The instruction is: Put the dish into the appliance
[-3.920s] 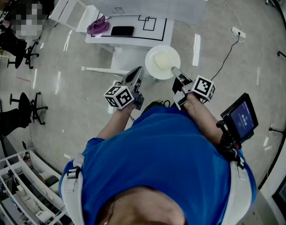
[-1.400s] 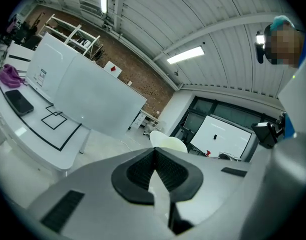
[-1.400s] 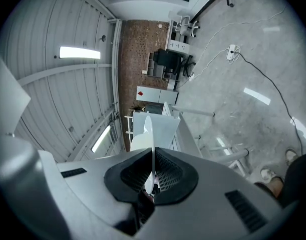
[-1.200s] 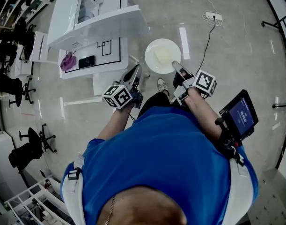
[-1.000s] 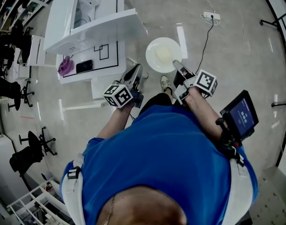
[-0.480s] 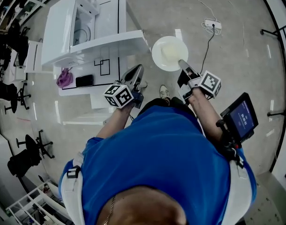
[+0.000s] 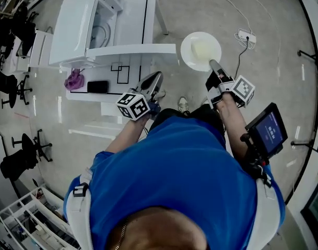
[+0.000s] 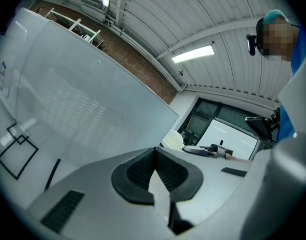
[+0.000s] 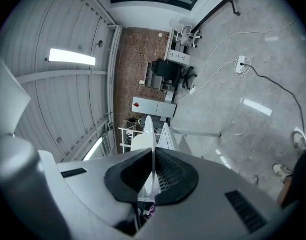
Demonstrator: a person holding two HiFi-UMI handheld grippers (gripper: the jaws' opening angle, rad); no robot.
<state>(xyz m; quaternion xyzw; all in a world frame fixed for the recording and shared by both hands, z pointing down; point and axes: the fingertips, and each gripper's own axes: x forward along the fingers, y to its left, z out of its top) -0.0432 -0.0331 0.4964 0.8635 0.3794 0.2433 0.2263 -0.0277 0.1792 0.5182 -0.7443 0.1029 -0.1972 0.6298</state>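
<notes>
One round white dish [image 7: 200,50] is the whole load, and it hangs in the air over the grey floor [image 7: 263,14], to the right of and well apart from the white box-shaped appliance [image 7: 104,22] that stands with its door open on the white counter [image 7: 125,90].

The right tongs [image 7: 215,66] are closed on the near rim, and the right gripper view shows the dish edge-on [image 9: 148,129], pinched between the dark pads. The left tongs [image 7: 154,78] are closed on nothing, pads together at the tip [image 8: 154,156].

The dish looks stiff, smooth and glazed, so it is probably slippery at the lip and breakable if dropped. Gripped at one edge only, its weight would lever against the pads. A deep bite over the rim seems the right hold, and the spare tongs could steady the far side.

Counted:
- One dish and one appliance
- Two tongs
- One purple crumpled object [image 7: 74,79]
- One flat black rectangular object [image 7: 98,86]
- One white power strip [image 7: 247,35]
</notes>
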